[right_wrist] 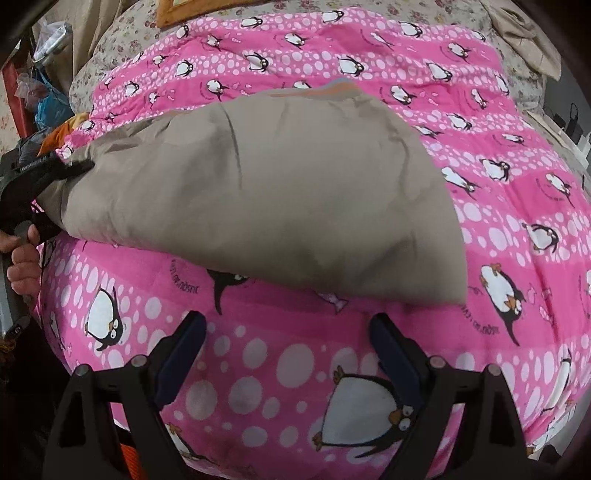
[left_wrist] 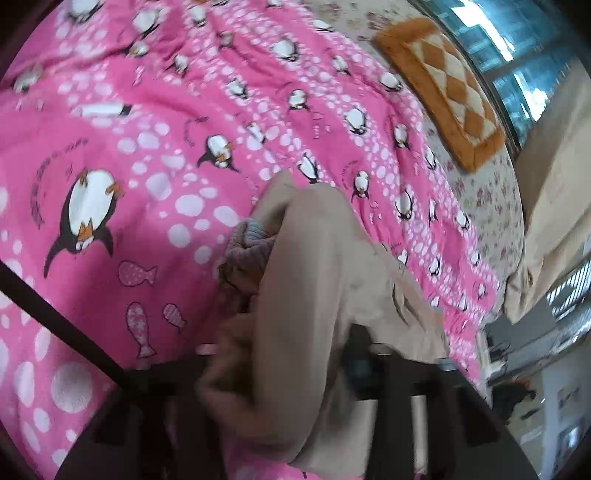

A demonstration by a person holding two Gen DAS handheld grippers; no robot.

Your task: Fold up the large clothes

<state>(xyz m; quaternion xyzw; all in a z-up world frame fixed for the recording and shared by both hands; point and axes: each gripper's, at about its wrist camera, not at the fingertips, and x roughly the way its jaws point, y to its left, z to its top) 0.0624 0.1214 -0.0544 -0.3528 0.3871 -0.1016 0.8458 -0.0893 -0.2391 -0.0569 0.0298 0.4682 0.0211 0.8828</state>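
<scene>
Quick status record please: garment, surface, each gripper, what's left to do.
garment: beige jacket, partly folded, lying on the blanket
surface: pink penguin blanket over a bed
left gripper: jaws shut on the jacket's edge
right gripper: jaws open, empty, just short of the jacket's near edge
nearby: orange checked cushion
remaining: fold looks unfinished

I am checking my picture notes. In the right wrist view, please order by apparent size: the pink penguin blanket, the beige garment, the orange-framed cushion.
1. pink penguin blanket, fills most of the view
2. beige garment
3. orange-framed cushion, far away and cropped by the top edge, so its real size is uncertain
</scene>
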